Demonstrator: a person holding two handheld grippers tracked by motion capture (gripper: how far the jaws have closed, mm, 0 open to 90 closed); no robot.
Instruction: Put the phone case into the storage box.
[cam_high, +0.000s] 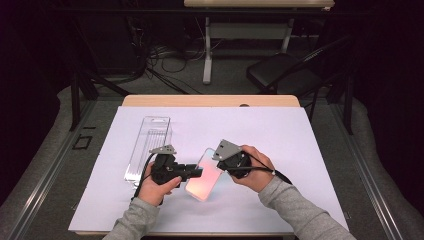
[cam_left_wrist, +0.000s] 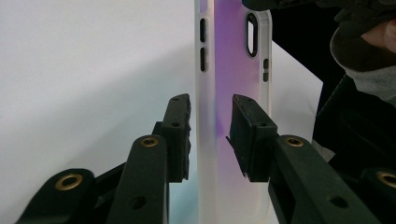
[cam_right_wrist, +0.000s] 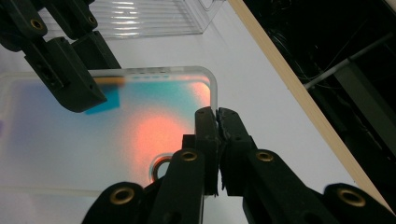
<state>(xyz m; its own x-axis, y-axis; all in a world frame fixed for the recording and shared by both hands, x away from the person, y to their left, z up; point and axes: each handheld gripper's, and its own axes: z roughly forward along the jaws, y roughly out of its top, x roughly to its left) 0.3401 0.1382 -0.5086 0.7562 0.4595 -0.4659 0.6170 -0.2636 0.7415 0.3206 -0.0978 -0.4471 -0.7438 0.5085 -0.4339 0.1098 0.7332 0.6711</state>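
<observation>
1. Main risk, as judged: the phone case (cam_high: 204, 175) was held up off the white sheet (cam_high: 280, 150) by a pinch on one thin wall alone. Any sideways push from the other gripper could lever it out of that pinch and drop it onto the table (cam_high: 210, 101).
2. Second risk: the left gripper (cam_left_wrist: 211, 135) straddled the case wall with a gap on both sides. If it shut off-centre, one pad would strike first and twist the soft rim, or slip off the rounded edge.
3. Third risk: the two tools sat close together over the case; their jaws could knock each other if either hand shifted.
4. Right gripper (cam_right_wrist: 217, 122): jaws pressed nearly together, pinching the case's translucent side wall near a corner, just beside the camera cut-out.
5. Left gripper: jaws part open, set either side of the case edge, pads not yet touching it in the left gripper view. No grip there as far as could be seen.
6. Case position: between both hands, near the front middle of the sheet, tilted. The clear plastic package (cam_high: 148, 145) lay apart, further back and left.
</observation>
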